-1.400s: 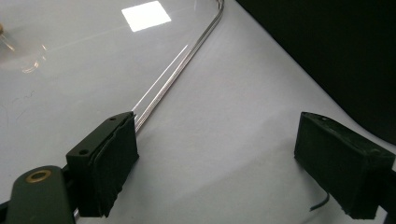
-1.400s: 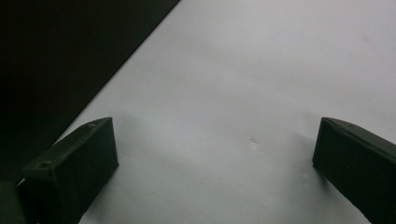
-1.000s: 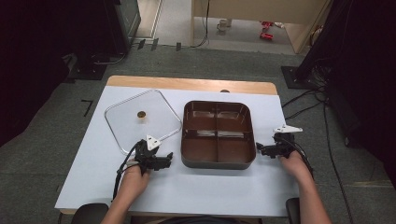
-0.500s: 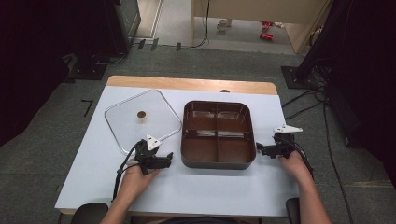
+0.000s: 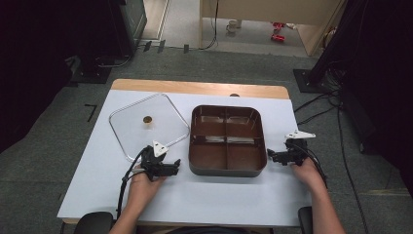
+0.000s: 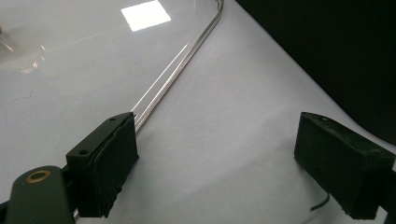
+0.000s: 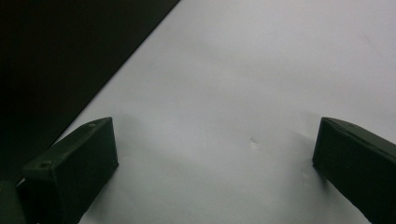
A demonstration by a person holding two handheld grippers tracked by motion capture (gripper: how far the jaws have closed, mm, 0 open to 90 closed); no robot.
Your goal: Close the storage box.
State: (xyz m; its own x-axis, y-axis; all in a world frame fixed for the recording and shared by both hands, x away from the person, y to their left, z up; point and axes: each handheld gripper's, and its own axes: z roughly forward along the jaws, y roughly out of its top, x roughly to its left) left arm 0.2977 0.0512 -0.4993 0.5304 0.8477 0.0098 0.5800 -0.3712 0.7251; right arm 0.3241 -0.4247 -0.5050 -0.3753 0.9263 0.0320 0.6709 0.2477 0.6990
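A dark brown tray [image 5: 227,166] with four compartments sits in the middle of the white table [image 5: 204,195]. To its left lies a clear square lid [image 5: 127,129] with a small brown knob [image 5: 147,119]. My left gripper [image 5: 176,165] rests on the table by the tray's near left corner, jaws open, pointing at the tray. In the left gripper view the lid's rim [image 6: 187,51] runs past the left jaw and the tray's dark wall [image 6: 327,46] stands at the right. My right gripper [image 5: 269,155] lies open beside the tray's right wall [image 7: 56,60], nothing between its jaws.
A wooden strip [image 5: 195,87] borders the table's far edge. Dark equipment stands [image 5: 122,19] and cables [image 5: 321,105] lie on the grey floor around the table. White tabletop stretches in front of the tray.
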